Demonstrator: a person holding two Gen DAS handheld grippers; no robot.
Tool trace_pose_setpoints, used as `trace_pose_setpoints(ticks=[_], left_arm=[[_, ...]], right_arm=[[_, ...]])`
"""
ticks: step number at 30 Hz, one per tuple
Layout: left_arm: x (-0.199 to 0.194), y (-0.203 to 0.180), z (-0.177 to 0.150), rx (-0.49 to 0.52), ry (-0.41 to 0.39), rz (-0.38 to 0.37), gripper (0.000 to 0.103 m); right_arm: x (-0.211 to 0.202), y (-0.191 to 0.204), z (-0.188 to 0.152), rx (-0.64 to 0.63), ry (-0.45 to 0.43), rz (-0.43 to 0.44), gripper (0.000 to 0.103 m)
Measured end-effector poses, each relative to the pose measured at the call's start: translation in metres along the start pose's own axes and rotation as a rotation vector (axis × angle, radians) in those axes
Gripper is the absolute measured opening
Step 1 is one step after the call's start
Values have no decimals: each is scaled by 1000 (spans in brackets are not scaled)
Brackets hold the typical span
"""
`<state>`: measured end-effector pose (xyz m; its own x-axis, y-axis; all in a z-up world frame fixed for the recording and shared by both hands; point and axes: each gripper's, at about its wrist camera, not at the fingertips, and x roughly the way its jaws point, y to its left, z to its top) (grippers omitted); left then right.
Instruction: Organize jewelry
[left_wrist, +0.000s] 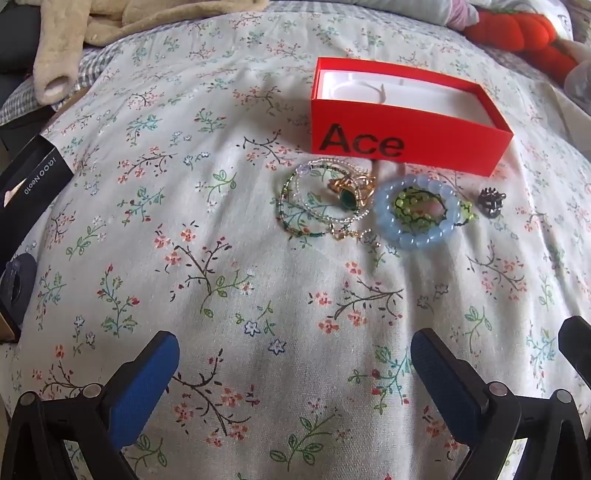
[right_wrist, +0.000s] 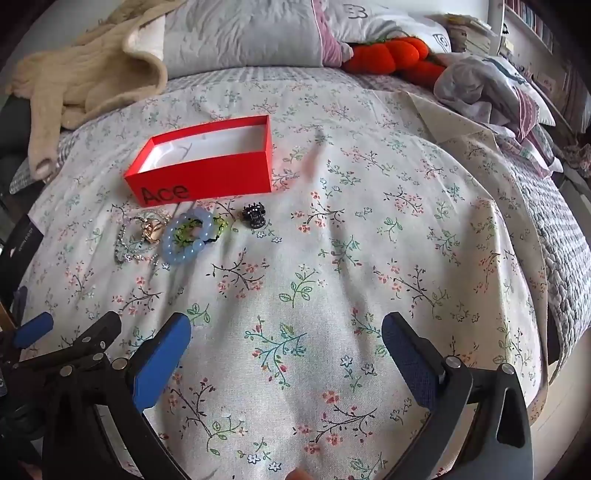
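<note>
Jewelry laid out in front of the red box on the bed

Jewelry lies in a short row on the floral bedspread (left_wrist: 229, 280), just below the red box (left_wrist: 406, 144) marked "Ace", in the upper middle of the left wrist view. The box is open at the top, with a white lining, and no jewelry shows inside it.

At the left of the row sits a tangle of thin beaded bracelets (left_wrist: 314, 203) with a gold ring with a green stone (left_wrist: 349, 194) resting on them. Just right of it, touching or nearly so, lies a pale blue bead bracelet (left_wrist: 417, 214) with a green beaded piece (left_wrist: 413, 208) inside its loop. A small dark hair claw (left_wrist: 489, 201) stands apart at the right end.

In the right wrist view the same group sits in the left middle of the frame: the box (right_wrist: 207, 173), the blue bracelet (right_wrist: 188, 236) and the claw (right_wrist: 254, 216).

The left gripper (left_wrist: 295, 373) hangs low in its frame with its blue-padded fingers (left_wrist: 147, 384) spread wide apart and holding nothing. The right gripper (right_wrist: 286, 354) is likewise wide open and empty, well short of the jewelry.

A black carton (left_wrist: 26, 192) lies at the left edge, a cream garment (right_wrist: 92, 81) at the upper left, and an orange plush toy (right_wrist: 391, 55) near the top.
</note>
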<state>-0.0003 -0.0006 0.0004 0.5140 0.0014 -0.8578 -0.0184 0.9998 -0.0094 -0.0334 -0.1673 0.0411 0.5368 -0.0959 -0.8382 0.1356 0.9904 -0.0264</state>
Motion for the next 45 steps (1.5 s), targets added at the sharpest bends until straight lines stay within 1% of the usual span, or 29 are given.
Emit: trace_pose_setpoints(ticks=[23,26,28,31,45], left_arm=[[-4,4,0,5,-4,17,103],[-5,5,0,1,0,7,103],[-4,5,0,-8,3,-12,103],[-3,6,-1,-13,3,-17,103],[-3,10,-1,-19,5,-12,103]], right_arm=[[-7,3,1,-11,-16,-4,103],[-8,3,0,-13,-16,-5,103],[-8,4,1,-18,-17,-4,103],[-10,6,1,-22,-20,-5,103],[-14,6,1,-20,-28,-4,103]])
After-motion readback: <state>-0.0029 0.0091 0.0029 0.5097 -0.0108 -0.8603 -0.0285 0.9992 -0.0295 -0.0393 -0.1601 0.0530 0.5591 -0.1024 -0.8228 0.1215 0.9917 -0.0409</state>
